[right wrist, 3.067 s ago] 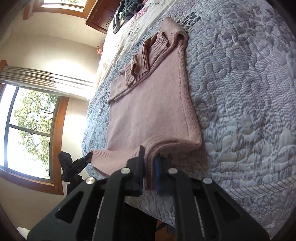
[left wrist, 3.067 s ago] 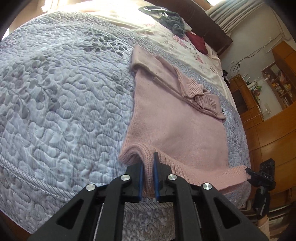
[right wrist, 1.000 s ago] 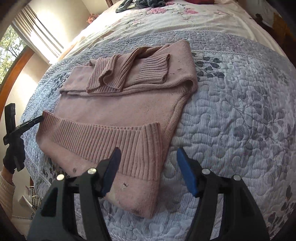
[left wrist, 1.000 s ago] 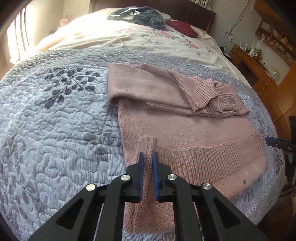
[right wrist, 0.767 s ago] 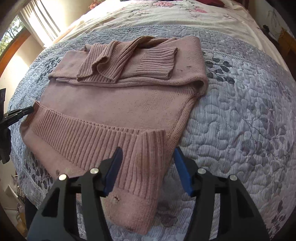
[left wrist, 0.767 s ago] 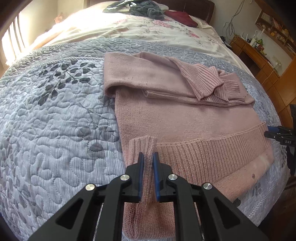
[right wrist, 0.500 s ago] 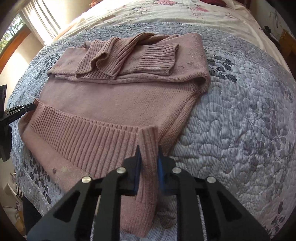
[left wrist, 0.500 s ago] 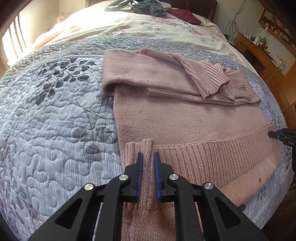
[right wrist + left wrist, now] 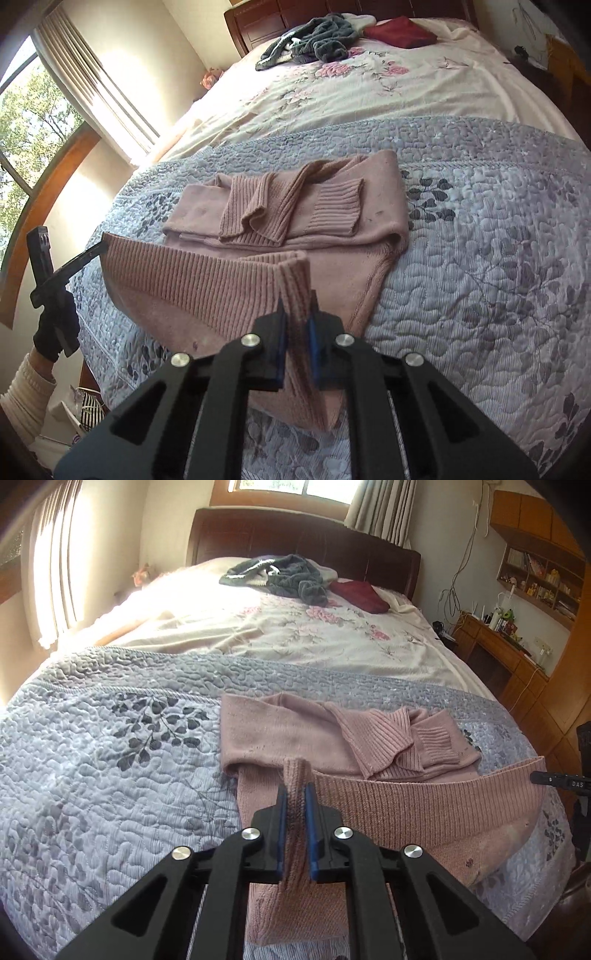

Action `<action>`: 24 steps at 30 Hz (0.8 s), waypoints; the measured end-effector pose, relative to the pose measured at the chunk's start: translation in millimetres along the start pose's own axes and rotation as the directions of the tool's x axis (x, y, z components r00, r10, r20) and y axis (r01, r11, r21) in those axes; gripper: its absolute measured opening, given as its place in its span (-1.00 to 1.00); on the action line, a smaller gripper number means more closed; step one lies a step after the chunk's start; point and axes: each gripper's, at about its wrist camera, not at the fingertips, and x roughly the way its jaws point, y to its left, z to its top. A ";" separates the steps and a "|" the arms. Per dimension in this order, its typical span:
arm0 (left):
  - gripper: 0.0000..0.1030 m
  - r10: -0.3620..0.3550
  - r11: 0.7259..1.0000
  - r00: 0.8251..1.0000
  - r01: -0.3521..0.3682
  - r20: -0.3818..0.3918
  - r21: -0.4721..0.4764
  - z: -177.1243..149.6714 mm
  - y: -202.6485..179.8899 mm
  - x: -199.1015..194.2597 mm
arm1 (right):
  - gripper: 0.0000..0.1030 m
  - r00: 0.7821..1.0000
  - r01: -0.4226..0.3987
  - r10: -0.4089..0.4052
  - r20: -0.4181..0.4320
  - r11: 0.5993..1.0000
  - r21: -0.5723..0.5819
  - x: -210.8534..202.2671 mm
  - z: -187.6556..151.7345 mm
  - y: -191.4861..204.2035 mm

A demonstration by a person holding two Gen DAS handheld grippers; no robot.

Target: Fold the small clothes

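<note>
A pink knit sweater (image 9: 295, 738) (image 9: 376, 206) lies on the grey quilted bedspread (image 9: 110, 760) (image 9: 498, 258), its sleeves folded across the chest. My left gripper (image 9: 294, 794) is shut on the left corner of the ribbed hem (image 9: 424, 797). My right gripper (image 9: 296, 302) is shut on the right corner of the same hem (image 9: 192, 273). The hem is lifted off the bed and stretched between the two grippers, hanging just in front of the folded sleeves. The lower body of the sweater droops beneath it.
Dark grey clothes (image 9: 291, 576) and a red garment (image 9: 358, 594) lie near the headboard (image 9: 295, 535) on a floral sheet (image 9: 295, 638). A wooden desk and shelves (image 9: 517, 638) stand right of the bed. A gloved hand (image 9: 55, 325) holds the other gripper.
The right gripper, open a second ago, closed on the hem's right corner. Both grippers then raised the hem and carried it toward the folded sleeves.
</note>
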 end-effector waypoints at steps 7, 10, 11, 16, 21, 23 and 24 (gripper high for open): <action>-0.83 0.030 0.999 0.994 -0.026 0.104 -0.031 77.6 3.1 29.2 | -0.84 0.997 0.017 -0.021 0.073 0.998 0.058 5.0 79.1 -19.6; -0.83 0.047 0.999 0.993 -0.044 0.109 -0.031 99.8 5.5 57.3 | -0.84 0.996 0.033 -0.040 0.077 0.996 0.083 20.5 105.2 -31.0; -0.83 0.053 0.998 0.993 -0.050 0.106 -0.033 105.1 6.7 67.2 | -0.84 0.996 0.035 -0.042 0.077 0.995 0.091 26.2 112.4 -34.6; -0.83 0.078 0.996 0.995 -0.075 0.066 -0.052 116.0 17.0 115.7 | -0.84 0.997 0.058 -0.063 0.044 0.993 0.106 62.1 135.9 -46.7; -0.83 0.104 0.992 0.995 -0.104 -0.008 -0.068 107.3 27.3 162.5 | -0.83 0.993 0.119 -0.118 -0.021 0.989 0.090 106.4 142.3 -55.8; -0.82 0.114 0.991 0.992 -0.117 -0.045 -0.072 101.4 31.3 180.0 | -0.83 0.987 0.155 -0.151 -0.051 0.985 0.080 124.1 142.1 -60.8; -0.82 0.122 0.989 0.991 -0.126 -0.062 -0.071 97.8 33.4 188.2 | -0.83 0.984 0.170 -0.165 -0.066 0.982 0.079 132.8 141.3 -64.1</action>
